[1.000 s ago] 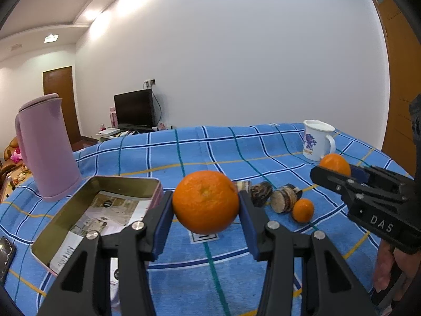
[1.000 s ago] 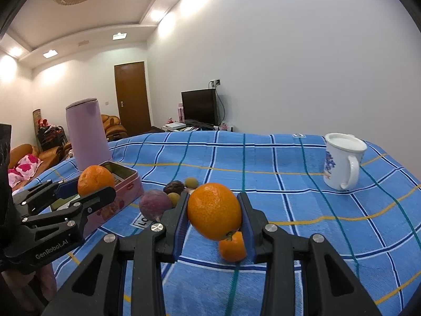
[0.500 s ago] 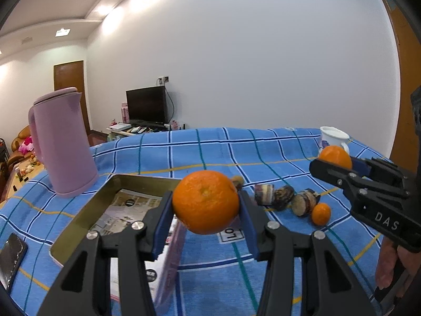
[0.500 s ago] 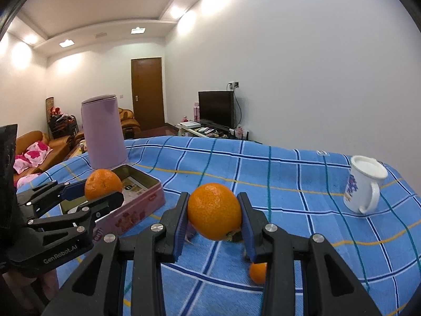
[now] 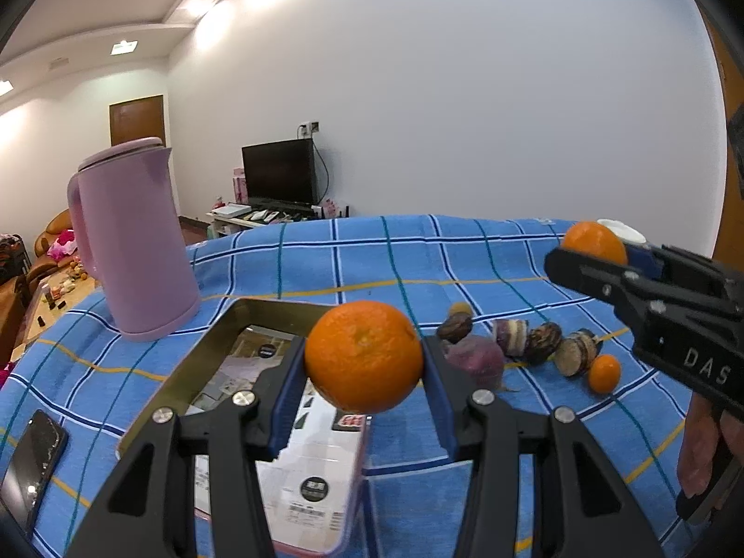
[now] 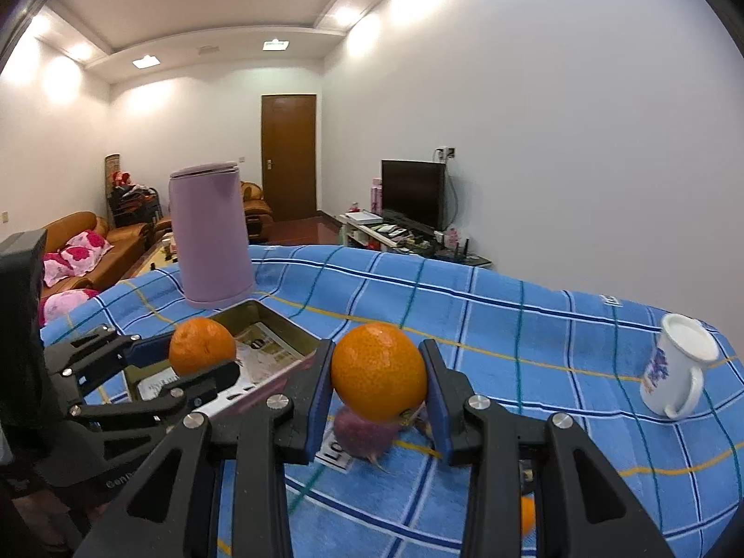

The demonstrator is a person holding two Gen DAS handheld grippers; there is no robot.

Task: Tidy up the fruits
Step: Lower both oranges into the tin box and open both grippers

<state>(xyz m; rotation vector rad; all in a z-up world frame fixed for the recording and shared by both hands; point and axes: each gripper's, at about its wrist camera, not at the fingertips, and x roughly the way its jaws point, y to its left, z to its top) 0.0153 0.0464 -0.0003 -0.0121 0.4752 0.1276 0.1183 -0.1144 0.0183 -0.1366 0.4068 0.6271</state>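
My left gripper (image 5: 365, 365) is shut on an orange (image 5: 363, 355) and holds it above the right edge of an open metal tin (image 5: 218, 344) lined with paper. My right gripper (image 6: 379, 388) is shut on a second orange (image 6: 379, 372), held above the cloth beside the tin (image 6: 279, 325). The right gripper with its orange (image 5: 593, 242) shows at the right of the left wrist view. The left gripper with its orange (image 6: 202, 346) shows at the left of the right wrist view, over the tin. A purple fruit (image 5: 474, 360), several dark cut fruits (image 5: 541, 342) and a small orange (image 5: 603, 373) lie on the cloth.
A pink kettle (image 5: 130, 242) stands behind the tin on the blue checked tablecloth (image 5: 418, 255). A white mug (image 6: 674, 367) stands at the far right. A phone (image 5: 30, 460) lies at the near left. A sofa and a TV stand lie beyond the table.
Both grippers have moved left toward the tin with their oranges. The left orange now hangs over the tin's right edge, and the tin and kettle look closer.
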